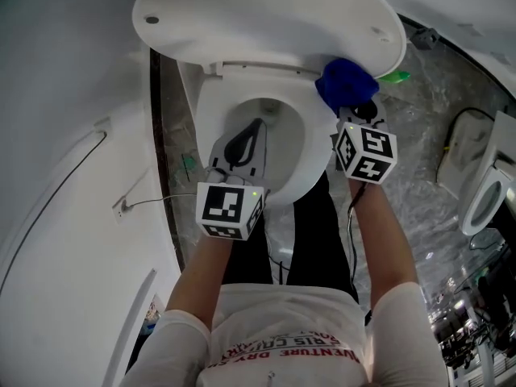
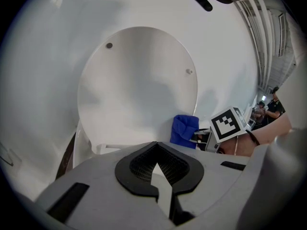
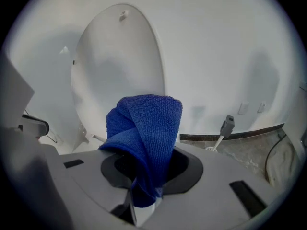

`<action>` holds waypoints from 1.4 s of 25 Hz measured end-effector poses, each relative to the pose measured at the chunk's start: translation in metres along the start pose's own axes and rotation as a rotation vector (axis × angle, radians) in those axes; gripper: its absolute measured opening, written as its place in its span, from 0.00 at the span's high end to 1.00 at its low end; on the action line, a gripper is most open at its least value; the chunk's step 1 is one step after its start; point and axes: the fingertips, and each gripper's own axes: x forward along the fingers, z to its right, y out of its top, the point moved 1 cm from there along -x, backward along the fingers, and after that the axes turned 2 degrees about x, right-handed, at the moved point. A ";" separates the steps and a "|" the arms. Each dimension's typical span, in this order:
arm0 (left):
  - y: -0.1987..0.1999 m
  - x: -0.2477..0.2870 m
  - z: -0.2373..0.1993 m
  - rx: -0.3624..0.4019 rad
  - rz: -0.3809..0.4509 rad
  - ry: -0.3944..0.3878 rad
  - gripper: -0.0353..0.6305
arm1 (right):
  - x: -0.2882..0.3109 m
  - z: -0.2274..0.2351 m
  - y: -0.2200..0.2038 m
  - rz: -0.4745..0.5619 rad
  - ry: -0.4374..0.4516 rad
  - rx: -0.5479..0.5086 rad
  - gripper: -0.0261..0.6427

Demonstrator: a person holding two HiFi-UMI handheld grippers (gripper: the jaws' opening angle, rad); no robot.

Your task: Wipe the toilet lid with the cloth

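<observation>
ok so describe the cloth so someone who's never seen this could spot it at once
Find the white toilet with its lid raised. By the lid's lower right edge, the right tongs are shut on a bunched cloth. It is the only deep blue, fuzzy thing amid white and grey.

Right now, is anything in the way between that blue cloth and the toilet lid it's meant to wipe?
Nothing visible. The right gripper is shut on the blue cloth, and the raised toilet lid stands right behind it. The left gripper is off to one side.
</observation>
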 end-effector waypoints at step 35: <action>0.308 -0.115 -0.012 0.171 0.297 0.009 0.94 | -0.216 -0.043 0.305 0.412 -0.040 0.125 0.83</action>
